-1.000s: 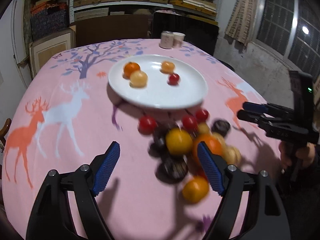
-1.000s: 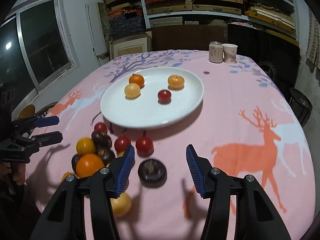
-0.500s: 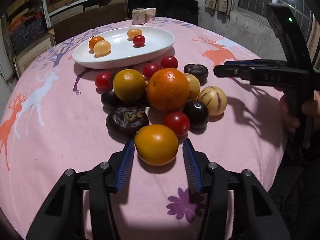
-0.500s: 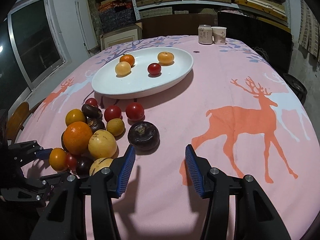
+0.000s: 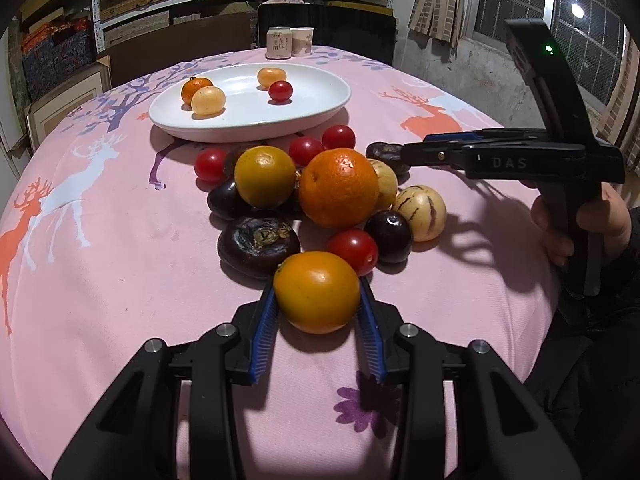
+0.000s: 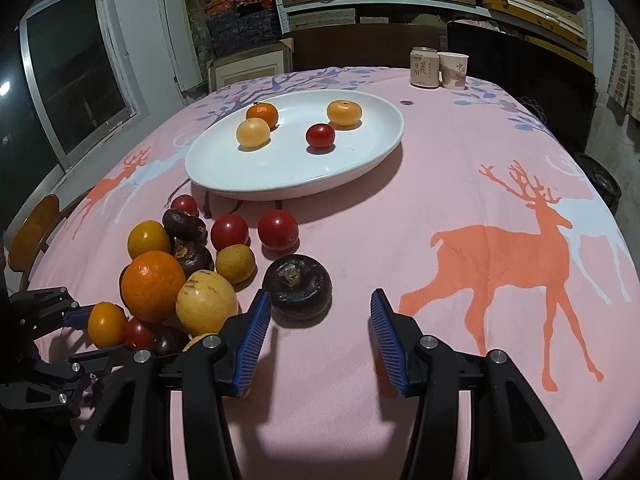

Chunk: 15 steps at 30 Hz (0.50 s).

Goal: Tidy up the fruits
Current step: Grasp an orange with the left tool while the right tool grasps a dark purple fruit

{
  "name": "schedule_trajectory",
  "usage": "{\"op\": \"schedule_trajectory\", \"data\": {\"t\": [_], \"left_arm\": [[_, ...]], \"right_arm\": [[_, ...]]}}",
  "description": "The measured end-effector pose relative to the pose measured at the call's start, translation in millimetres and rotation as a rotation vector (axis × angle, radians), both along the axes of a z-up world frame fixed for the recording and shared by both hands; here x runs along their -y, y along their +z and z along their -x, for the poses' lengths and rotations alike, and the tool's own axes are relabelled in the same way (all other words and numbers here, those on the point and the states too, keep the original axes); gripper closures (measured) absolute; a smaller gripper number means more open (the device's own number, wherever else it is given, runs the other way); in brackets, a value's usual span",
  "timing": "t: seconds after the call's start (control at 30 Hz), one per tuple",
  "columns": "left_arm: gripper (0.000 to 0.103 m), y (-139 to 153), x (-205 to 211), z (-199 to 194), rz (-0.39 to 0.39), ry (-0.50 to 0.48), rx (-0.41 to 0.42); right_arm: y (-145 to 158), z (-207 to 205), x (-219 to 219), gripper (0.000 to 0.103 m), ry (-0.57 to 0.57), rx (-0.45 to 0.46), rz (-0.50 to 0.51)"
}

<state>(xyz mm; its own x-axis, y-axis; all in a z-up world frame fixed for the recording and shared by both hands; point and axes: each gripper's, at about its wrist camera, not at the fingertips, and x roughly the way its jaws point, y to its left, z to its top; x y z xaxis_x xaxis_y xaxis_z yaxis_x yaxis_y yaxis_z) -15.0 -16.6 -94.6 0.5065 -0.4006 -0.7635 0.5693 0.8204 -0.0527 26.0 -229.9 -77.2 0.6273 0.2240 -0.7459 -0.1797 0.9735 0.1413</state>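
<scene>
Just beside pile edge, orange fruit (image 5: 317, 292) (jaws closing)

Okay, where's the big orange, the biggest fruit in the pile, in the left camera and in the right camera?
Left wrist view: the big orange sits at the centre of the pile, just above mid-picture.
Right wrist view: the same big orange lies at the left, in the lower half, beside a pale yellow fruit.
Shared landmark: the white plate behind the pile.

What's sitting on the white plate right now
On the white plate sit four fruits: two small oranges, a pale yellow fruit, a red tomato. Nothing looks hidden.
</scene>
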Motion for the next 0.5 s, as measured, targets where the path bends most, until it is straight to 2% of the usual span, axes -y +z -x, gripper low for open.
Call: {"op": "schedule_trajectory", "data": {"t": [0.37, 0.47, 0.5], "left_arm": [[0.065, -1.6, -3.9, -2.2, 0.006, 0.010, -0.014], [0.065, -1.1, -4.8, -2.7, 0.007, 0.013, -0.015], [0.065, -0.8, -5.3, -3.1, 0.008, 0.016, -0.014]], "right_arm": [[-10.9, -20.8, -20.4, 0.051, 0.024, -0.054, 0.067], [-12.1, -22.2, -20.5, 0.061, 0.035, -0.061, 0.046], [-12.0, -21.3, -21.2, 0.061, 0.034, -0.056, 0.054]]}}
